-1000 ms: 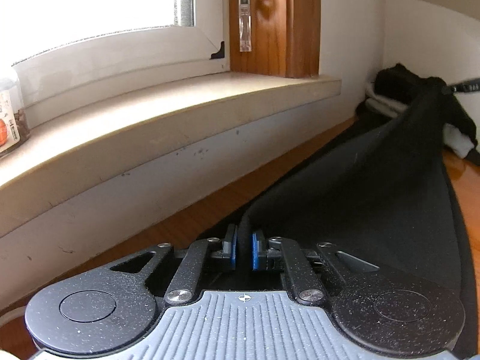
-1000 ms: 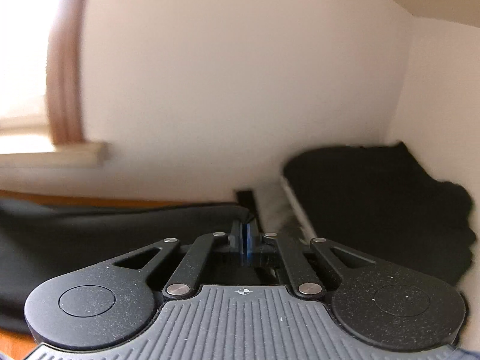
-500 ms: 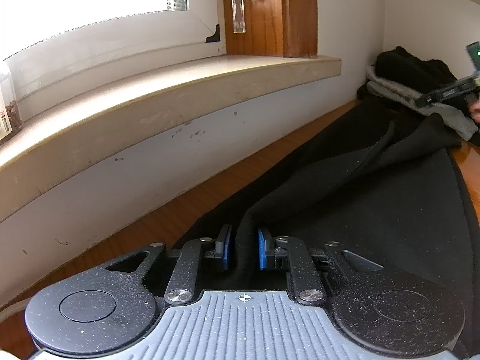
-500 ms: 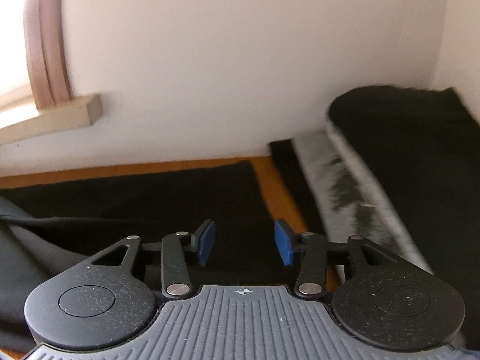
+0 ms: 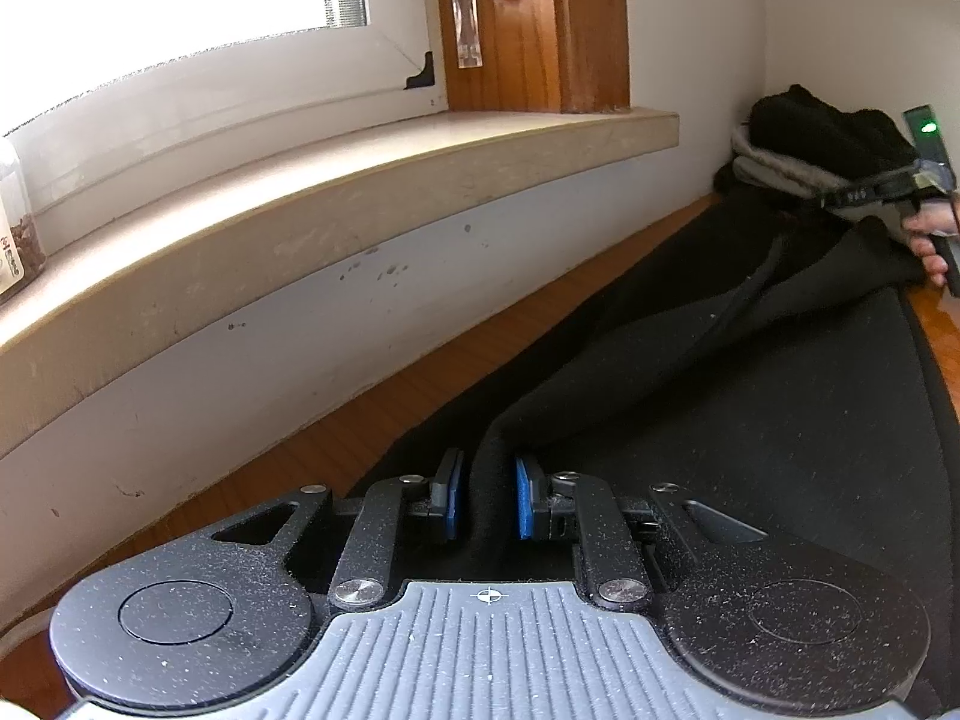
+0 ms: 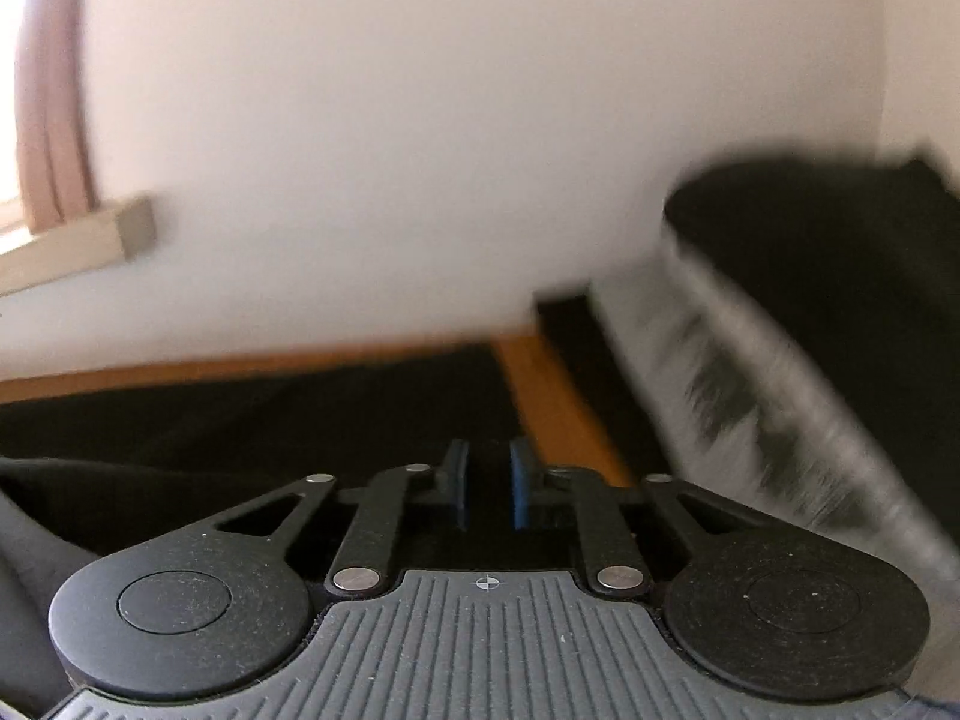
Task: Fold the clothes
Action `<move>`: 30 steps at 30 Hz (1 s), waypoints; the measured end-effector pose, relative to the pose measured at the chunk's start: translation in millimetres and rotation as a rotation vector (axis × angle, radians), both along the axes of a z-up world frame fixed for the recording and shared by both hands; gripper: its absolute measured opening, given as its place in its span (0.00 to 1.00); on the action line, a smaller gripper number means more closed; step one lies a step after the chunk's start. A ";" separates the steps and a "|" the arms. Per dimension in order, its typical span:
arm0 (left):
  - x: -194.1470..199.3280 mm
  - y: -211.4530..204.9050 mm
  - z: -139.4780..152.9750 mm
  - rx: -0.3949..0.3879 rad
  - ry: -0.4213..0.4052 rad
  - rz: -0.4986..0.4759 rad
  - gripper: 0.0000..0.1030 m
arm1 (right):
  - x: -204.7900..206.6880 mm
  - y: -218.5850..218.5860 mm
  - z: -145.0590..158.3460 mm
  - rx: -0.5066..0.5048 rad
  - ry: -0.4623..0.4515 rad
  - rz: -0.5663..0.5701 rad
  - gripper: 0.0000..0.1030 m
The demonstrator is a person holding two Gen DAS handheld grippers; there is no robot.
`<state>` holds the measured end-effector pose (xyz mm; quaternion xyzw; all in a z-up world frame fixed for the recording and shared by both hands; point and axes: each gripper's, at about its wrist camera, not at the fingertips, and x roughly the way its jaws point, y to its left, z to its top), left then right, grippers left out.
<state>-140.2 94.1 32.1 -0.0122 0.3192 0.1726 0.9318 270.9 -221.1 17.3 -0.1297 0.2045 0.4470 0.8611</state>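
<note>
A black garment (image 5: pixel 690 396) lies stretched along the wooden table (image 5: pixel 336 438) under the window sill. My left gripper (image 5: pixel 486 498) is open, its blue pads (image 5: pixel 528 498) standing either side of a raised fold of the cloth without pinching it. My right gripper (image 6: pixel 487 489) is open with a narrow gap, low over the garment's far end (image 6: pixel 252 420). The right gripper also shows in the left wrist view (image 5: pixel 870 192), held by a hand at the far right. The right wrist view is blurred.
A stack of folded black and grey clothes (image 6: pixel 798 324) sits in the wall corner, also seen in the left wrist view (image 5: pixel 804 144). The stone window sill (image 5: pixel 336 198) overhangs the table's left edge. A jar (image 5: pixel 15 228) stands on the sill.
Both grippers have let go of the garment, which dropped flat onto the table. The right gripper's jaws have narrowed again since half a second ago and it has moved.
</note>
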 end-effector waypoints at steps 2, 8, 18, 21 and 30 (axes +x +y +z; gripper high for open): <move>-0.3 -0.4 0.0 0.003 0.000 -0.001 0.18 | -8.4 -2.7 9.8 0.037 -0.066 -0.018 0.11; -7.7 1.6 8.3 0.002 -0.063 0.009 0.09 | -13.7 20.7 46.0 0.093 -0.165 -0.050 0.10; -12.0 8.9 18.8 -0.010 -0.099 0.095 0.60 | -22.2 83.1 24.2 -0.019 -0.106 -0.106 0.33; -18.0 8.6 27.2 -0.004 -0.139 0.107 0.71 | -40.8 77.2 21.1 -0.021 -0.077 -0.012 0.45; -24.6 17.4 31.3 0.003 -0.157 0.165 0.74 | -94.1 73.8 6.5 -0.080 -0.010 0.166 0.54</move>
